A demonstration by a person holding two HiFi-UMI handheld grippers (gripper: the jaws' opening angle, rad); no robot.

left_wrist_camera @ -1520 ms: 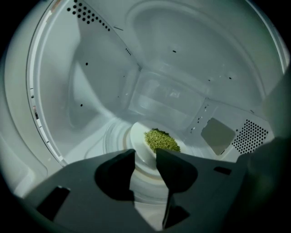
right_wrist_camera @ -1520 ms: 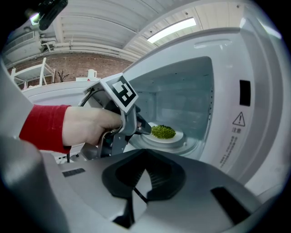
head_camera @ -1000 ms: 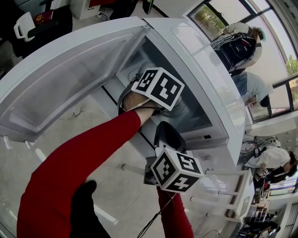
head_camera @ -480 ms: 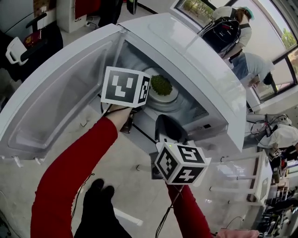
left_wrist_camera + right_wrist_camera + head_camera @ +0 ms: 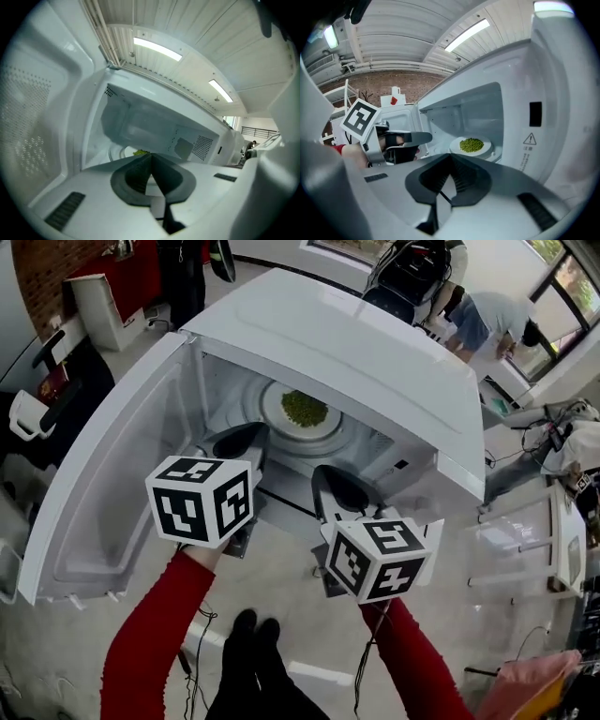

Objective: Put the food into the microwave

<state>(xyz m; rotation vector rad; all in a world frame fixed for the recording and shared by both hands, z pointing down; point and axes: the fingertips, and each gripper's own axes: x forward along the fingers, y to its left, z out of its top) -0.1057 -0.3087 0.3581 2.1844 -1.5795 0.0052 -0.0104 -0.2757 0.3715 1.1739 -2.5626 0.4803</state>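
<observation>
The white microwave [image 5: 347, 343] stands open, its door [image 5: 94, 493] swung out to the left. Inside, a white plate [image 5: 281, 395] with green food [image 5: 305, 409] rests on the turntable; the right gripper view shows the same food [image 5: 471, 144]. My left gripper [image 5: 251, 434] hovers at the cavity's left front edge, shut and holding nothing; in its own view its gripper [image 5: 151, 155] half hides the food [image 5: 139, 152]. My right gripper [image 5: 325, 476] waits just outside the opening, jaws together, nothing between them [image 5: 451, 157]. The left gripper [image 5: 423, 137] shows there beside the door.
People [image 5: 487, 315] and a dark backpack [image 5: 412, 268] are behind the microwave at the upper right. A white rack [image 5: 525, 540] stands to the right, a chair [image 5: 23, 413] at the far left. My shoes [image 5: 248, 629] show on the floor below.
My left gripper has come back out of the microwave cavity toward the door side, leaving the plate of green food on the turntable. The right gripper has stayed put.
</observation>
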